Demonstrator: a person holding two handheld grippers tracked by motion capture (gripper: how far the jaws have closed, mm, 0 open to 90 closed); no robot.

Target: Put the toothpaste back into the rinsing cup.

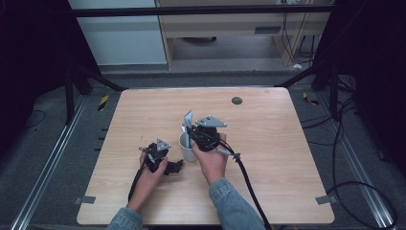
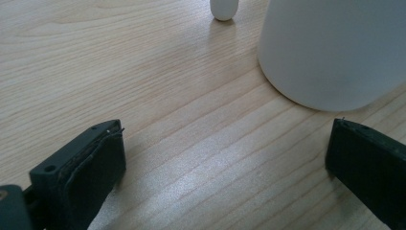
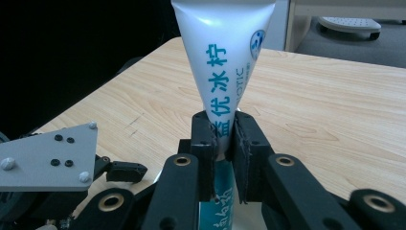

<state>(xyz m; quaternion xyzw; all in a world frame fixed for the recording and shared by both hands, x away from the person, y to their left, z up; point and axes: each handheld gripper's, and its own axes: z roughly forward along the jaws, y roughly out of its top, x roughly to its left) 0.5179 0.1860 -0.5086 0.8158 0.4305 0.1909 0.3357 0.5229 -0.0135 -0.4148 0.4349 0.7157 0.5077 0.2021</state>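
- From the high view, a light wooden table [image 1: 268,158] carries a round white cup [image 1: 187,146] near its middle. The right gripper [image 1: 195,135] sits just above the cup. A soft white squeeze tube with blue writing [image 1: 188,120] sticks up from the cup, with its flat end at the top. The left gripper [image 1: 173,166] rests low on the table, just beside the cup on the left. The right hand [image 1: 212,160] is the nearer one to the tube. The hand and gripper cover most of the tube, so the lower part is hard to see.

- In the left gripper view, the two black fingers [image 2: 86,163] stand wide apart with nothing but bare table [image 2: 158,72] between them. The white cup [image 2: 330,52] stands just ahead and to the right, not touching either finger. A small round white thing [image 2: 223,9] sits farther back on the table. It is cut off at the top edge, so I cannot tell what it is.

- In the right gripper view, the black fingers [image 3: 203,143] are clamped on the tube [image 3: 222,62], squeezing it thin at the middle. The tube's long side runs straight up and down, in line with the fingers. Its wide flat end goes past the top edge. Its teal lower part [image 3: 222,201] drops down behind the fingers and is hidden. The grey plate of the left gripper [image 3: 45,160] shows at the lower left.

- I think the next move depends on keeping the tube upright over the cup, so it can slide straight down inside.
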